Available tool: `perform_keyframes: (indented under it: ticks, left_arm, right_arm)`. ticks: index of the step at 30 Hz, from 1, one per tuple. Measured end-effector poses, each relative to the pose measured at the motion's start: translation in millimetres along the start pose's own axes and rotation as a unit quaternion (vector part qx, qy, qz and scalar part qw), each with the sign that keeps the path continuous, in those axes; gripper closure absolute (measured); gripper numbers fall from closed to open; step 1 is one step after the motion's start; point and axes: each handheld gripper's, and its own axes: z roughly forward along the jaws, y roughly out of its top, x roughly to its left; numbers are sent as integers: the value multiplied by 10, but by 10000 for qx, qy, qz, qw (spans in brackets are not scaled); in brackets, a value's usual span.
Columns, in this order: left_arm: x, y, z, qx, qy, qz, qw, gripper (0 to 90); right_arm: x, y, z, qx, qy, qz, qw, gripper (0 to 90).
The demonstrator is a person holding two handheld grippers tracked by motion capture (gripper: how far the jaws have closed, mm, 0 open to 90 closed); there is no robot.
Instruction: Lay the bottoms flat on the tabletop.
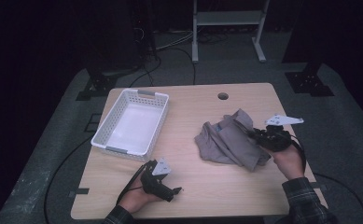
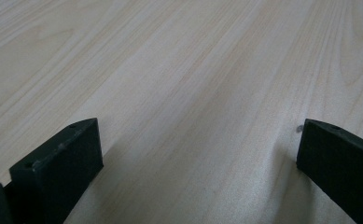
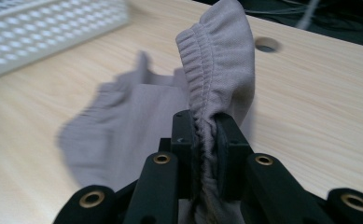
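A crumpled grey garment (image 1: 228,139) lies on the right half of the wooden table (image 1: 193,182). My right gripper (image 1: 259,136) is at its right edge, shut on a ribbed elastic hem of the garment (image 3: 216,70), which stands up between the jaws. The rest of the cloth trails down to the table. My left gripper (image 1: 175,191) rests near the front edge of the table, left of centre. Its jaws stand wide apart in the left gripper view (image 2: 198,154), with only bare wood between them.
A white perforated basket (image 1: 131,122), with nothing in it, sits at the table's back left. A round cable hole (image 1: 223,96) lies near the far edge. Cables trail off the table's left side. A metal stand (image 1: 228,28) is on the floor beyond.
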Motion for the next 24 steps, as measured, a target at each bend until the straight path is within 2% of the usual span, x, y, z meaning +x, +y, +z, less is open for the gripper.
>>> perform_keyframes:
  ticks: [1, 2, 3, 4, 6, 7, 8, 10, 11, 12, 13, 14, 15, 17, 19, 20, 22, 24]
  left_arm:
    - [0, 0, 0, 0, 0, 0, 10000, 0]
    - [-2, 0, 1, -12, 0, -13, 10000, 0]
    - [-2, 0, 1, -12, 0, -13, 10000, 0]
    - [-2, -1, 1, -2, -4, -13, 10000, 0]
    - [-1, 0, 1, -2, -3, -10, 10000, 0]
    - [-1, 0, 1, -2, -3, -10, 10000, 0]
    - [-2, 0, 1, -3, -4, -12, 10000, 0]
    - [-1, 0, 1, -3, 2, -6, 10000, 0]
    - [-1, 0, 1, -3, 2, -6, 10000, 0]
    - [-1, 0, 0, -3, 1, -5, 10000, 0]
    - [-1, 0, 0, -3, 1, -5, 10000, 0]
    - [-1, 0, 0, -4, 2, -6, 10000, 0]
    - [-1, 0, 0, -4, 2, -6, 10000, 0]
    - [-1, 0, 1, -3, -6, -11, 10000, 0]
    - [-2, 0, 1, -3, -4, -13, 10000, 0]
    - [-1, 0, 1, -3, -4, -11, 10000, 0]
    - [-1, 0, 1, -3, -4, -11, 10000, 0]
    - [0, 14, 1, 60, 3, 1, 10000, 0]
  right_arm:
    - [0, 0, 0, 0, 0, 0, 10000, 795]
    - [-106, -40, -22, 38, -162, 96, 9998, 795]
    - [-106, -40, -22, 38, -162, 96, 9998, 795]
    - [-203, -86, -34, 117, -359, 126, 9992, 795]
    - [-297, -134, -37, 207, -527, 169, 9983, 794]
    - [-297, -134, -37, 207, -527, 169, 9983, 794]
    - [-384, -182, -39, 312, -723, 209, 9967, 793]
    - [-469, -234, -33, 429, -887, 258, 9948, 793]
    - [-469, -234, -33, 429, -887, 258, 9948, 793]
    - [-546, -289, -18, 604, -1083, 272, 9919, 791]
    - [-546, -289, -18, 604, -1083, 272, 9919, 791]
    - [-624, -347, -6, 771, -1311, 311, 9879, 791]
    - [-624, -347, -6, 771, -1311, 311, 9879, 791]
    - [-737, -426, -6, 916, -1429, 460, 9844, 787]
    - [-761, -449, -2, 977, -1450, 481, 9834, 783]
    - [-793, -486, 4, 1024, -1468, 535, 9824, 745]
    - [-797, -490, -4, 984, -1476, 538, 9827, 713]
    - [-775, -431, -80, 738, -1553, 547, 9836, 564]
